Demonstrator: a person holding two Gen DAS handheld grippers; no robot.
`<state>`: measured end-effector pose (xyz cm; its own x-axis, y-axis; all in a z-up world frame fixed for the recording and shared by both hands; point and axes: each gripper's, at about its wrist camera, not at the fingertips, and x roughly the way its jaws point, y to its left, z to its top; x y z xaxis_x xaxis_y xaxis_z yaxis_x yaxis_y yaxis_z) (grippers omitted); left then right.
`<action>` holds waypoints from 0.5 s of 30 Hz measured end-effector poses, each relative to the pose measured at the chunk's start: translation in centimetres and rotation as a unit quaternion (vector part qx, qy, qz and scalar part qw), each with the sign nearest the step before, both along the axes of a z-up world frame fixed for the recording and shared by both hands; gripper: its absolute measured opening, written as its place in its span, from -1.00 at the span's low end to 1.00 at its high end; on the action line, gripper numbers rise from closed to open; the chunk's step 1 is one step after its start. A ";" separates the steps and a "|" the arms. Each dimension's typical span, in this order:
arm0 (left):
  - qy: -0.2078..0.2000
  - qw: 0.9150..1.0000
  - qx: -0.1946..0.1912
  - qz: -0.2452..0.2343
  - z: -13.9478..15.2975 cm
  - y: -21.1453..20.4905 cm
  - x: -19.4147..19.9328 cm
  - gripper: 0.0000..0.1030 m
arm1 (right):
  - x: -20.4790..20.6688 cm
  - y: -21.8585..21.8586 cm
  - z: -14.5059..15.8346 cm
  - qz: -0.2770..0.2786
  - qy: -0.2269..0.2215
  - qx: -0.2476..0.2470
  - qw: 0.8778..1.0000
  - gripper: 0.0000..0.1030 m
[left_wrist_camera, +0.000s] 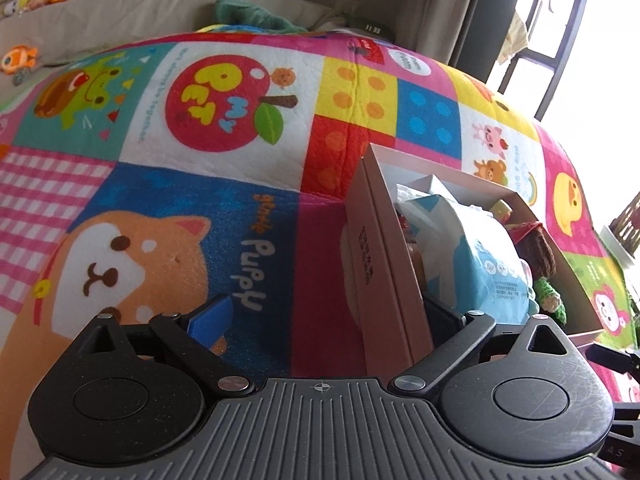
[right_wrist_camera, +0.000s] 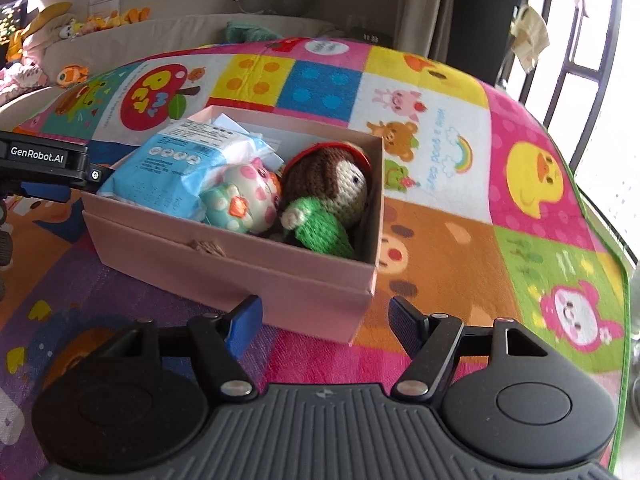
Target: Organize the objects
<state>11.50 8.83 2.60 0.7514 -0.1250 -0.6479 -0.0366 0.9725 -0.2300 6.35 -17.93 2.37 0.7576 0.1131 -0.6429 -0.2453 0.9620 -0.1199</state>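
A pink cardboard box (right_wrist_camera: 240, 264) is sitting on a patchwork cartoon play mat (right_wrist_camera: 440, 240), and everything else is placing itself around that box. Inside it, a pale blue plastic packet (right_wrist_camera: 176, 168) is lying toward the far left corner, a round pink-spotted plush toy (right_wrist_camera: 248, 196) is resting just in front of the packet, and a crocheted doll (right_wrist_camera: 332, 196) with brown hair and a green body is leaning against the right wall. The left gripper (left_wrist_camera: 320, 316) is standing at the box's left end wall with its jaws spread wide; that pink wall (left_wrist_camera: 384, 280) is rising between the two fingers, the blue-padded finger (left_wrist_camera: 212, 316) staying outside the box on the mat and the other reaching inside beside the packet, and neither pad is pressing on it. In the right wrist view this gripper is showing as a black arm at the box's left edge. The right gripper (right_wrist_camera: 324, 322) is hovering just in front of the box's near right corner, its blue-padded fingers (right_wrist_camera: 244, 324) about half apart and holding nothing. Beyond the box, a beige sofa (right_wrist_camera: 160, 28) is carrying a row of small plush toys (right_wrist_camera: 108, 20).
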 end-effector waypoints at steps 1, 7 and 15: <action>0.000 1.000 0.004 0.000 0.2 -0.1 -0.1 0.94 | -0.4 -0.2 0.0 -0.004 0.002 0.002 1.000 0.37; -0.037 0.999 0.018 -0.001 2.4 -0.6 -3.7 0.91 | -4.2 -1.3 1.0 -0.022 -0.001 0.026 0.999 0.62; -0.033 0.997 0.039 -0.061 0.8 -4.8 -14.8 0.91 | -10.5 -2.1 0.1 -0.054 0.039 0.056 0.996 0.94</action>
<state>-3.26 3.99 3.43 0.7748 -0.1692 -0.6091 0.0957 0.9838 -0.1516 -4.20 -20.05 2.51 0.7170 0.1086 -0.6885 -0.1448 0.9895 0.0053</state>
